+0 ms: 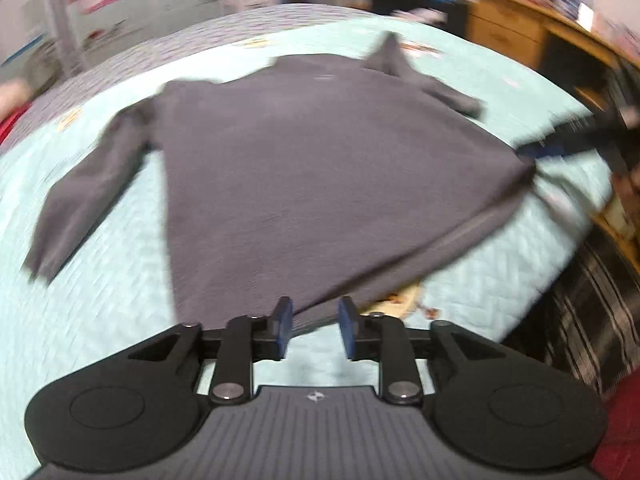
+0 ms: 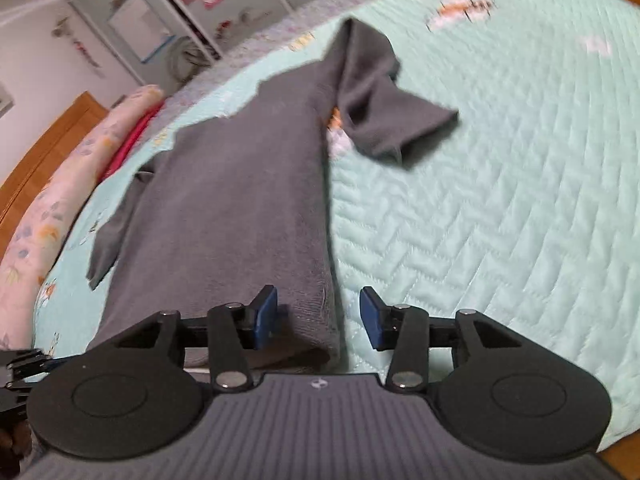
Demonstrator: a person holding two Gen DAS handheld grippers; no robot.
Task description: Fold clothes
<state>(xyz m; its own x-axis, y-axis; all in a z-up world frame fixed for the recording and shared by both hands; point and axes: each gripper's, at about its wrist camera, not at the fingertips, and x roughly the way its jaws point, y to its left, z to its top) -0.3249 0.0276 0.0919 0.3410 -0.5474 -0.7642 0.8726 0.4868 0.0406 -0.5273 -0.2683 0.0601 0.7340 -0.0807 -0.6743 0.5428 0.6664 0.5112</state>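
Sweater (image 1: 320, 184): grey, long-sleeved, spread flat on the quilt (image 1: 104, 300), hem towards both cameras, collar at the far end. In the left wrist view, one sleeve (image 1: 84, 196) lies stretched out from the sweater's left side, cuff down on the quilt; the other sleeve (image 1: 432, 88) is bunched and doubled back at the sweater's far right shoulder. In the right wrist view that doubled sleeve (image 2: 384, 108) rises in a peak beside the body, then drops with its cuff on the quilt just right of the sweater. Left gripper (image 1: 315, 328): at the sweater's near hem, jaws apart, blue pads either side of the hem's edge, nothing clamped. Right gripper (image 2: 318, 318): at the sweater's near right corner, jaws wide apart, the corner lying between the pads without being pinched; the same gripper (image 1: 560, 146) shows blurred at the sweater's right corner in the left wrist view. Quilt: pale mint, stitched in a herringbone pattern, with small printed motifs, under the whole sweater. Pillow (image 2: 60, 200): floral, pale pink, left of the sweater by a wooden headboard (image 2: 44, 148). Desk (image 1: 532, 36): wooden, beyond the sweater's right side. Both views are motion-blurred.
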